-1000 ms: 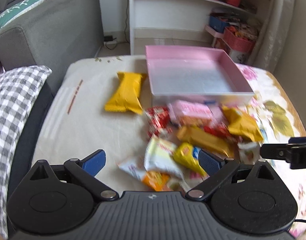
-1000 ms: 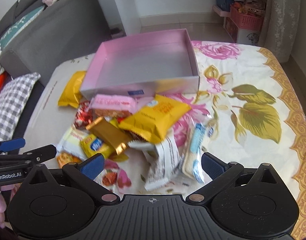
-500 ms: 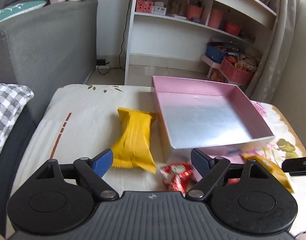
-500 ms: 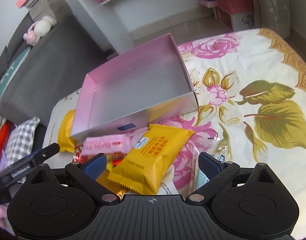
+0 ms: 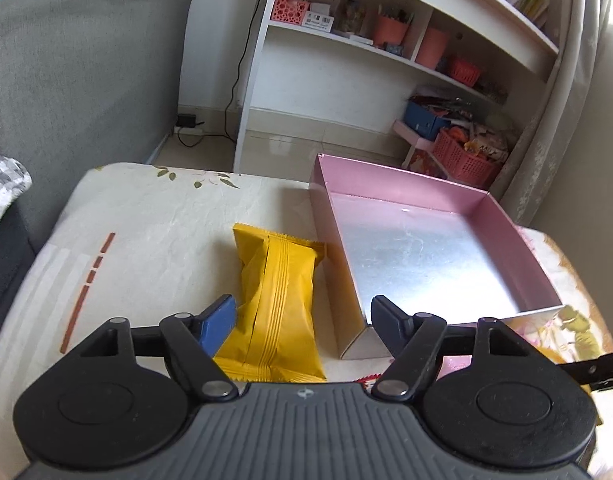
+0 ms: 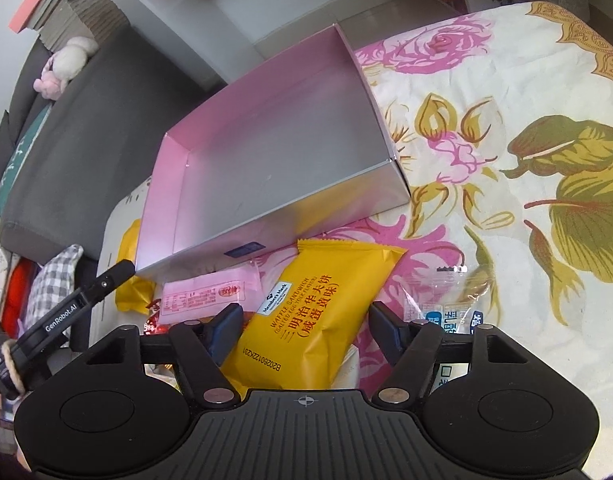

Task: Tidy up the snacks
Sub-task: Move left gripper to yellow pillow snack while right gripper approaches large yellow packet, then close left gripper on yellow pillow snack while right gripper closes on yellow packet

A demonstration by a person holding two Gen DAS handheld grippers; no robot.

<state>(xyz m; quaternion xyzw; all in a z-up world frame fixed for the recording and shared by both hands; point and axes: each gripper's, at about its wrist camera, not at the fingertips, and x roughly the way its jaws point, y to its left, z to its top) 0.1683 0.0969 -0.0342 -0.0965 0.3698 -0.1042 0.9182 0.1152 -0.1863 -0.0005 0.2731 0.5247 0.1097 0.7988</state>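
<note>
Left jaws: left gripper (image 5: 302,316) closing around the plain yellow pack (image 5: 276,304); left pad at the pack's edge, right pad clear of it with a gap, so not yet clamped.
Right jaws: right gripper (image 6: 304,326) closing around the printed yellow pack (image 6: 310,316); both pads beside its flanks, contact cannot be told, counted as not gripping.
Plain pack: lying flat on the worktop (image 5: 154,248) between the left jaws, seam side up, its far end running ahead of the tips.
Printed pack: between the right jaws, slanting ahead toward the right pad's side, on top of other snacks.
Box (image 5: 426,256): pink, nothing in it, ahead of both jaws; its near corner sits just beyond the left gripper's right pad.
Handling: both packs look light, puffy and crinkly, film likely slick, contents probably crushable; best pinched across the short width at mid-body, gently.
Left view only: seam of the plain pack; shelves (image 5: 386,48) behind.
Right view only: pink packet (image 6: 210,294) and clear wrapper (image 6: 442,296) either side of the jaws; the other gripper's arm at far left.
</note>
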